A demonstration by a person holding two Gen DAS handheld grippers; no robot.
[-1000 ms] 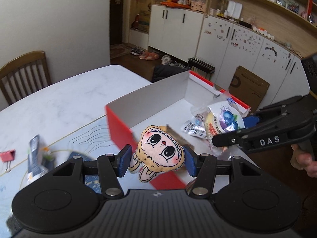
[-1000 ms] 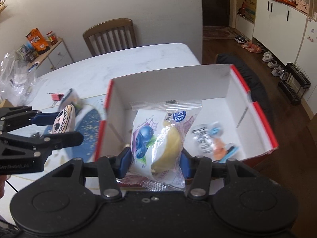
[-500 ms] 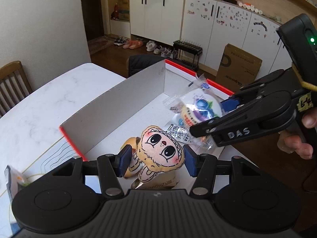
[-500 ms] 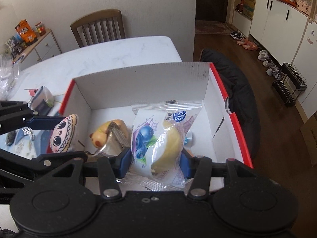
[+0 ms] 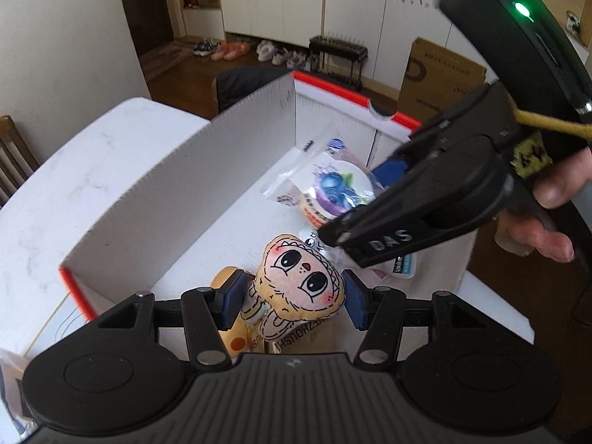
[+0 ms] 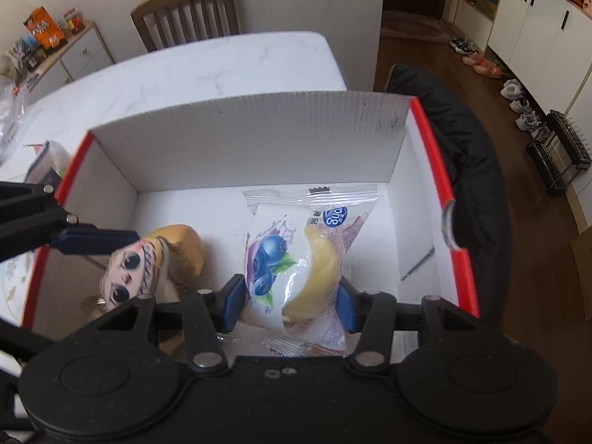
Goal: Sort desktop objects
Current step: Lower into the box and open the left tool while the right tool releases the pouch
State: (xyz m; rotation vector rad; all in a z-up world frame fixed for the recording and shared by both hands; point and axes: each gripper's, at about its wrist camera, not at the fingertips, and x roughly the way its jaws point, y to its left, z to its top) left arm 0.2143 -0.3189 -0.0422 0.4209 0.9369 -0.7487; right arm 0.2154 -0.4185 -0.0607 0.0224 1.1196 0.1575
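Note:
My left gripper (image 5: 294, 301) is shut on a small plush doll (image 5: 301, 281) with big eyes, held over the inside of a white cardboard box with red edges (image 5: 177, 185). In the right wrist view the same doll (image 6: 129, 273) hangs from the left gripper's blue pads at the box's left side. My right gripper (image 6: 292, 296) is shut on a clear blueberry snack packet (image 6: 296, 259), held low inside the box (image 6: 259, 140). That packet (image 5: 333, 192) shows in the left wrist view behind the right gripper's black body.
A yellow bun-like item (image 6: 185, 240) and small foil packets (image 5: 401, 264) lie on the box floor. The box stands on a white marble table (image 6: 207, 63). A wooden chair (image 6: 185, 11) stands behind the table, a dark seat (image 6: 462, 140) right of the box. A hand (image 5: 551, 218) holds the right gripper.
Both grippers have moved from the box's near edge to over and down into the box, each carrying its item. The doll and packet sit closer to the box floor.

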